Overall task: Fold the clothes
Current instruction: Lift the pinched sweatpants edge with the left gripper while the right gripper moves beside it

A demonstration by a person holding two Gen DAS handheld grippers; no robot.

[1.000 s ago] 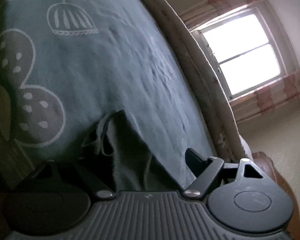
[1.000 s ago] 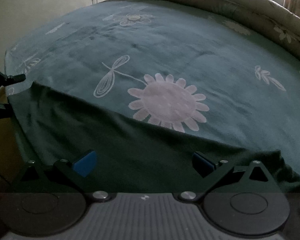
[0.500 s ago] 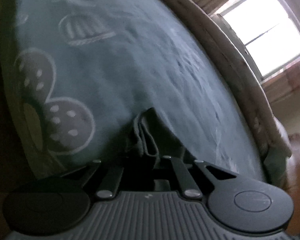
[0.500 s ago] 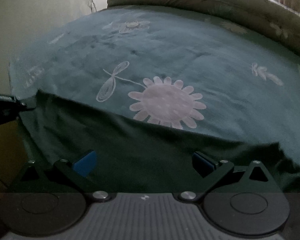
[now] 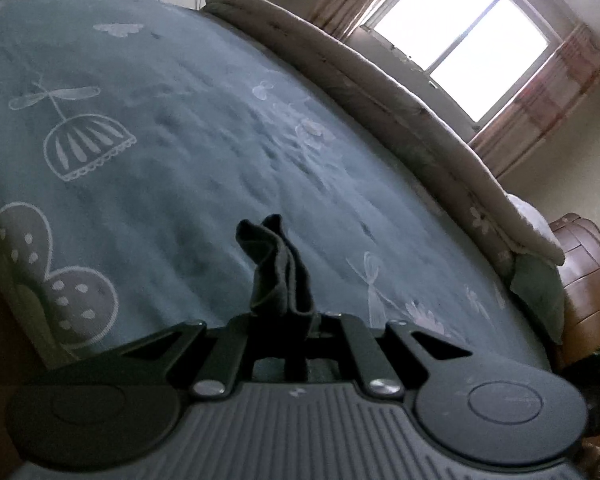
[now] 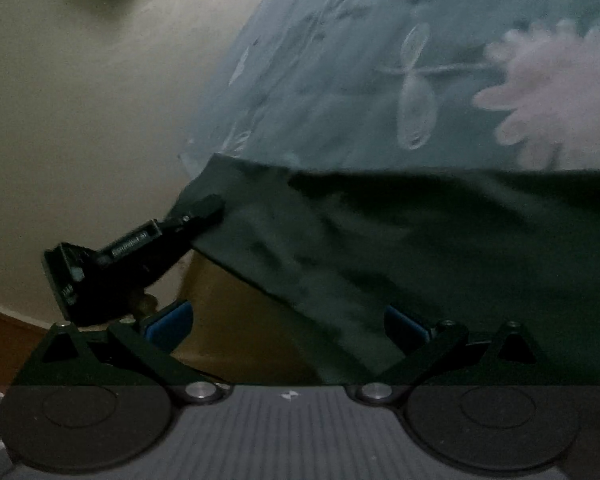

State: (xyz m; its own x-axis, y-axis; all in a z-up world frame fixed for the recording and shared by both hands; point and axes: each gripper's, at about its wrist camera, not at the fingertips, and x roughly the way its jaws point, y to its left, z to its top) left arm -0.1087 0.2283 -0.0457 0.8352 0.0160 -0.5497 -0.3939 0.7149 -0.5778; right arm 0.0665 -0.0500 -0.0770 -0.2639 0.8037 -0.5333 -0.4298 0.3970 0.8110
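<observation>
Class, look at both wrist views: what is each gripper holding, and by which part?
The left gripper pinches a corner of the dark garment, bunched between its fingers. The right gripper is open and holds nothing.

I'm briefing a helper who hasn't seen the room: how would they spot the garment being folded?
Find the bed with the teal blanket printed with pale flowers. At its near edge lies a dark green garment, plain and unpatterned. One corner is pinched in the left gripper; the right gripper is open over it.
</observation>
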